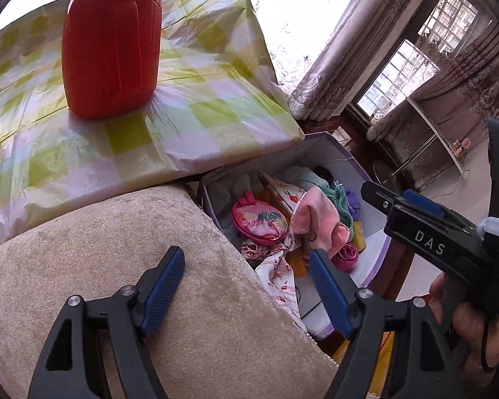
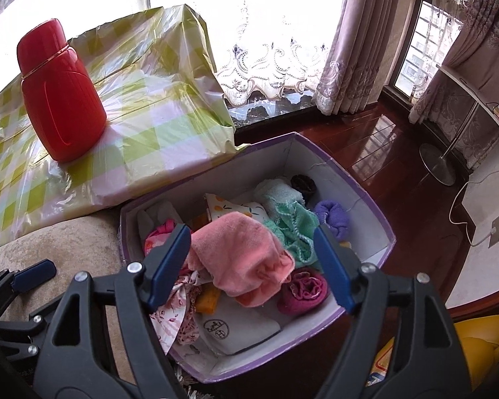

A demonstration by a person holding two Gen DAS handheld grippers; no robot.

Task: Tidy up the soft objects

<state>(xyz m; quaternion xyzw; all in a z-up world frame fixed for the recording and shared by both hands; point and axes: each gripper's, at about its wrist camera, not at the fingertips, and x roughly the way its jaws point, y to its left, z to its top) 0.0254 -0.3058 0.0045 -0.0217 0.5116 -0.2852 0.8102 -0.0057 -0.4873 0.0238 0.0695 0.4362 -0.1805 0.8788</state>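
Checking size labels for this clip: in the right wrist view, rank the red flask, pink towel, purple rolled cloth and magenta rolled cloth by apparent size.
1. red flask
2. pink towel, nearly as large; it lies nearer the camera, so this order is unsure
3. magenta rolled cloth
4. purple rolled cloth, close to the magenta one but lying farther back

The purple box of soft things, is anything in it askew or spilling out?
Yes. A floral cloth hangs over the purple box rim beside the beige cushion, and the pink towel lies crumpled on top.

Both wrist views look steeply down, close above the box (image 2: 366,196) and checked table (image 1: 216,106), which they share.
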